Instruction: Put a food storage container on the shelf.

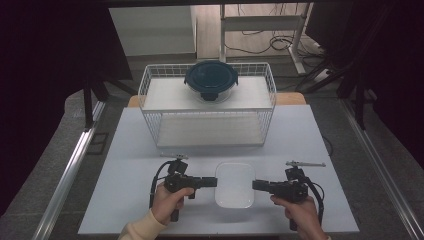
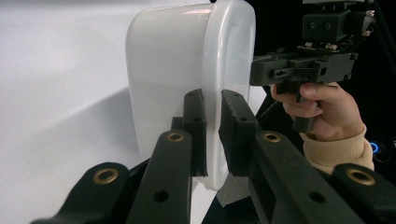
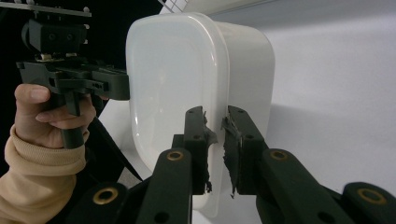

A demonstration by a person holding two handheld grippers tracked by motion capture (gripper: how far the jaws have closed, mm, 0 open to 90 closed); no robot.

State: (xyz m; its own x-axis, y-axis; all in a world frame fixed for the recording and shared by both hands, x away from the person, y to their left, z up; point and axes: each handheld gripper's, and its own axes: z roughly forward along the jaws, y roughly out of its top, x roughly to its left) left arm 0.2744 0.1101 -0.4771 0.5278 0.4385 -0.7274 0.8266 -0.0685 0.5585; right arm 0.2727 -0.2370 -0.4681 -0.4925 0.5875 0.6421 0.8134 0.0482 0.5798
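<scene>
At table's near edge | left gripper [image 1: 212, 181] and right gripper [image 1: 257, 185] each clenched the white container's [image 1: 235, 184] rim | uneven lifting could tip it loose

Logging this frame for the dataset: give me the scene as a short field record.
held item: white container, lid on, gripped at its rim from both sides
left gripper: shut on the container's left edge
right gripper: shut on the container's right edge
container place: near edge of the table, between the two hands; whether it rests on the table or is just lifted I cannot tell
behind: wire basket, a round glass bowl with a dark lid on its upper shelf
lower shelf: nothing on it
</scene>
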